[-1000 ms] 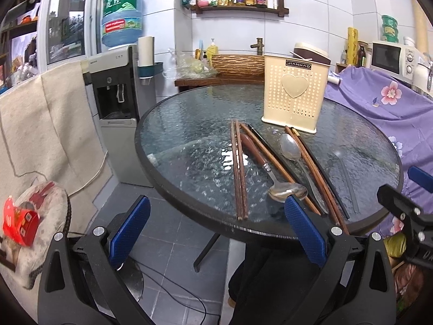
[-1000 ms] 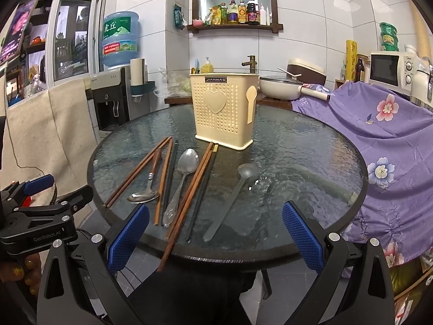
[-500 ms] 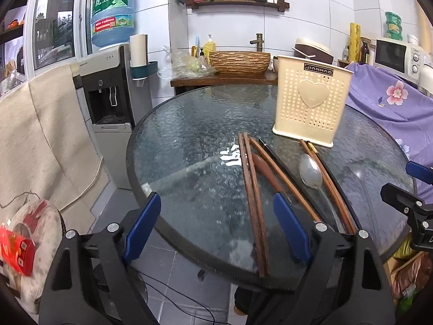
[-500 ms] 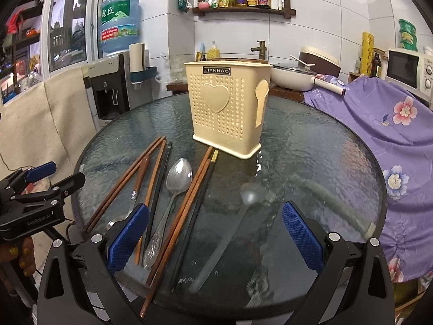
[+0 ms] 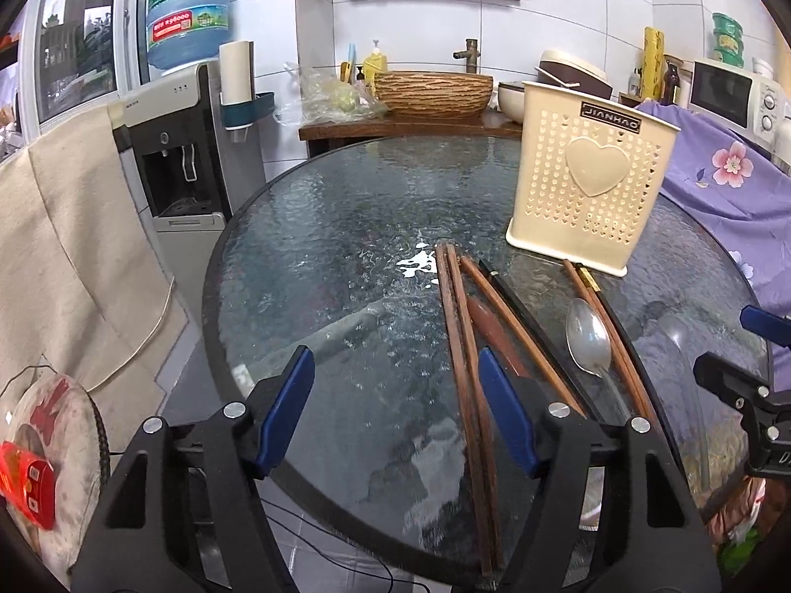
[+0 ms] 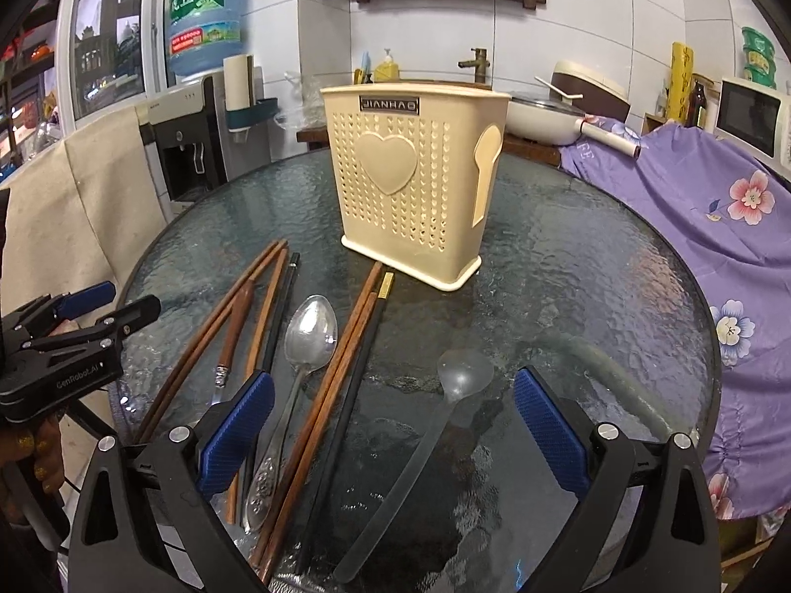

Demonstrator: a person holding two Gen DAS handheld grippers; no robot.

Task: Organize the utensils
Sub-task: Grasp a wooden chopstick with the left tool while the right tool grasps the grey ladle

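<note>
Left gripper [image 5: 395, 405] hovers over the near left part of the round glass counter [image 5: 321, 267], its jaws closing with nothing gripped; the leftmost pair of wooden chopsticks [image 5: 462, 360] runs just inside its right finger. Right gripper [image 6: 393, 427] stands wide open and empty over the near edge, with the utensils' near ends below it.

Hidden or unclear: the near ends of most utensils are covered by the gripper fingers in both views. The clear plastic spoon [image 6: 447, 410] is hard to make out against the glass, and in the left view it is only a faint shape. The wood-handled spoon [image 6: 232, 331] shows its handle but its bowl is hidden behind the left finger of the right gripper. The inside of the cream utensil holder [image 6: 413, 197] cannot be seen.

Counted: three spoons, the third being a metal spoon [image 6: 309, 333]; seven chopsticks, five brown and two black, the black ones being one [image 6: 277, 326] left of the metal spoon and a gold-tipped one [image 6: 368, 336] right of it. One holder stands upright at the far right of the utensils, touching none.

Compared with a second ago, both grippers sit further over the counter, the holder looms larger, and the left gripper is narrower. The utensils lie unmoved.
</note>
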